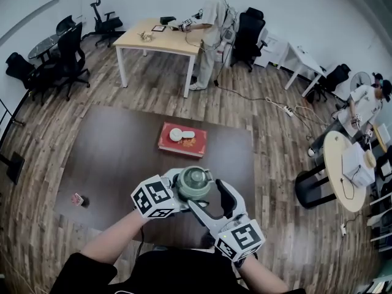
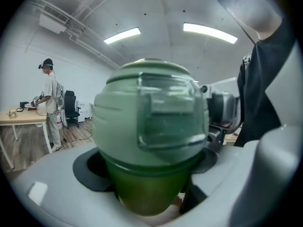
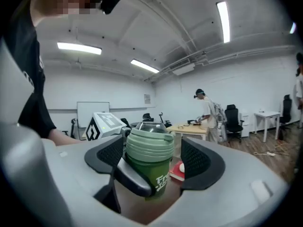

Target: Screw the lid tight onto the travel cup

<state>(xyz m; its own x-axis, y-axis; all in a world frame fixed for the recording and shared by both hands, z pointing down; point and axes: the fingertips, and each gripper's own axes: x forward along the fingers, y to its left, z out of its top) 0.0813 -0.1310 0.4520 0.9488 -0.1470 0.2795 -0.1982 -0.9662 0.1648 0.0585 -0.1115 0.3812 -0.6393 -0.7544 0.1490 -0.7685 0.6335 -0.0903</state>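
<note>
Lower centre of the head view: your left gripper [image 1: 179, 193] is closed on the dark green plastic travel cup [image 3: 151, 178]. The cup stands upright over the near edge of the dark brown rectangular table [image 1: 122, 158]; whether its base rests on the tabletop cannot be told. In the right gripper view, one dark grey finger [image 3: 134, 179] of that gripper lies across the cup's body beside the white lettering. In the left gripper view the cup fills the middle of the frame, its body sunk between the grey jaws. The pale green ribbed lid with a clear flip cap [image 3: 149, 143] sits on the cup's mouth; how tightly it is seated cannot be read. Your right gripper [image 3: 152, 159] is spread wide and grips nothing, its black textured pads [image 3: 197, 159] flanking the lid. The pad at frame right stands clear of the lid. At mid-table, above the cup in the head view, lies a flat red box [image 1: 191, 144] carrying round white items [image 1: 176, 135]. Near the table's left edge sits a small pink-and-dark object [image 1: 77, 199], too small to identify. Farther off, at upper centre, a person [image 1: 211, 23] stands at a light wooden table [image 1: 160, 40] with black office chairs [image 1: 248, 34] near it. At the right edge another person [image 1: 365, 106] sits by a round table [image 1: 334, 152].
</note>
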